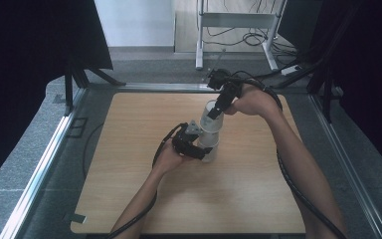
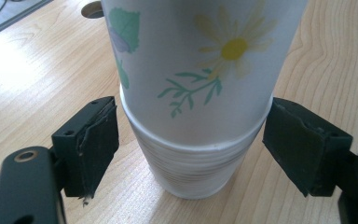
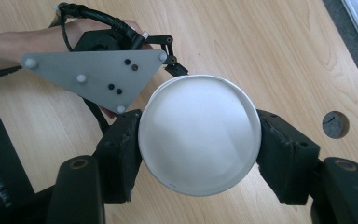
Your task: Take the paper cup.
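A stack of white paper cups (image 1: 210, 148) stands in the middle of the wooden table. The top cup (image 2: 200, 60), printed with a daisy and green leaves, sits partly raised in the stack (image 2: 191, 168) below it. My right gripper (image 3: 199, 151) comes in from the far side, shut on the top cup (image 3: 199, 130) near its rim, pads pressed to both sides. My left gripper (image 1: 204, 152) is low at the stack's near left. Its jaws stand open on either side of the lower cups, each pad (image 2: 98, 140) just off the rim.
The table (image 1: 144, 199) has a round hole (image 3: 335, 124) near the cups. Beyond its far edge are a metal frame (image 1: 199, 45), floor cables and black curtains at both sides. A metal rail (image 1: 45, 159) runs along the left.
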A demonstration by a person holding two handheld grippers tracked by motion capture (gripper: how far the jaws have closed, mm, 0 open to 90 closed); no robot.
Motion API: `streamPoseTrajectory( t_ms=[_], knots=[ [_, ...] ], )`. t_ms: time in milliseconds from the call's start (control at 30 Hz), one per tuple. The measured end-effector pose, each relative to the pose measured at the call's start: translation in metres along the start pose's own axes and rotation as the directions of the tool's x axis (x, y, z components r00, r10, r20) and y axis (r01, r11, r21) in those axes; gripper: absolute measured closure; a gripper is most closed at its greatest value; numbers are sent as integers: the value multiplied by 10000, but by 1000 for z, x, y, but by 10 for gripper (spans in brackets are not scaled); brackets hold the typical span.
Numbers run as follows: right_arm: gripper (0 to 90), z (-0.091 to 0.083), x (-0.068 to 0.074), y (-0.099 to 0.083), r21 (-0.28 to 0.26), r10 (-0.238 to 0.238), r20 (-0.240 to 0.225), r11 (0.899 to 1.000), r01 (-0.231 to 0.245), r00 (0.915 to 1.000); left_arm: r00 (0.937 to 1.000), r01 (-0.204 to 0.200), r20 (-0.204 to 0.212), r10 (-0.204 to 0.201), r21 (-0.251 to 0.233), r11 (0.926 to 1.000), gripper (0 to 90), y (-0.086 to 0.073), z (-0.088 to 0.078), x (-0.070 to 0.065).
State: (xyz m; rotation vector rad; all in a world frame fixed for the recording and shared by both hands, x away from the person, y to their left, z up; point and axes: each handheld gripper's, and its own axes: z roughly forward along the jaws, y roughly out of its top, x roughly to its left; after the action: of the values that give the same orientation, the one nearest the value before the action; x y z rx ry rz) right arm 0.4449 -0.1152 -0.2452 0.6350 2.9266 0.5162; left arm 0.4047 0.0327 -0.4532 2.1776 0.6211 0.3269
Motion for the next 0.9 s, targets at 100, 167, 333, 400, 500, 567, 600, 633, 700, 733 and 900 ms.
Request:
streamPoseTrajectory(
  t_ms=[100,167,333,400,500,567,600,633,700,733,900],
  knots=[
    [359,-4,1,-2,-139,-37,27,9999,38,10000,9999,117,65,-116,-37,9999,164,-1,-1,1],
    [359,-7,2,-4,-191,-26,34,9998,26,10000,9998,153,89,-153,-24,9999,160,-2,-3,1],
    [359,-11,4,-10,-461,-86,19,9989,86,10000,9993,274,265,-272,-76,9996,148,-3,-7,2],
    [359,-13,6,-14,-580,-176,34,9982,178,9998,9988,359,346,-354,-124,9993,145,-4,-8,3],
    [359,-15,9,-16,-696,-176,16,9974,177,9998,9981,426,449,-418,-186,9989,143,-5,-11,3],
    [360,-16,11,-19,-829,-222,1,9963,221,9998,9974,513,528,-499,-243,9984,142,-6,-13,3],
    [360,-17,12,-21,-897,-238,26,9957,240,9997,9968,534,599,-520,-207,9984,140,-7,-15,3],
    [359,-18,14,-23,-959,-282,15,9950,283,9996,9966,528,640,-514,-200,9984,138,-7,-16,3],
    [360,-20,16,-26,-1057,-314,11,9939,313,9995,9964,540,670,-524,-218,9983,132,-8,-18,2],
    [360,-21,17,-28,-1123,-345,25,9931,346,9994,9964,482,705,-466,-203,9986,127,-9,-19,3],
    [360,-26,20,-37,-1449,-387,11,9887,384,9993,9961,373,807,-357,-174,9992,110,-11,-27,0]
  ],
)
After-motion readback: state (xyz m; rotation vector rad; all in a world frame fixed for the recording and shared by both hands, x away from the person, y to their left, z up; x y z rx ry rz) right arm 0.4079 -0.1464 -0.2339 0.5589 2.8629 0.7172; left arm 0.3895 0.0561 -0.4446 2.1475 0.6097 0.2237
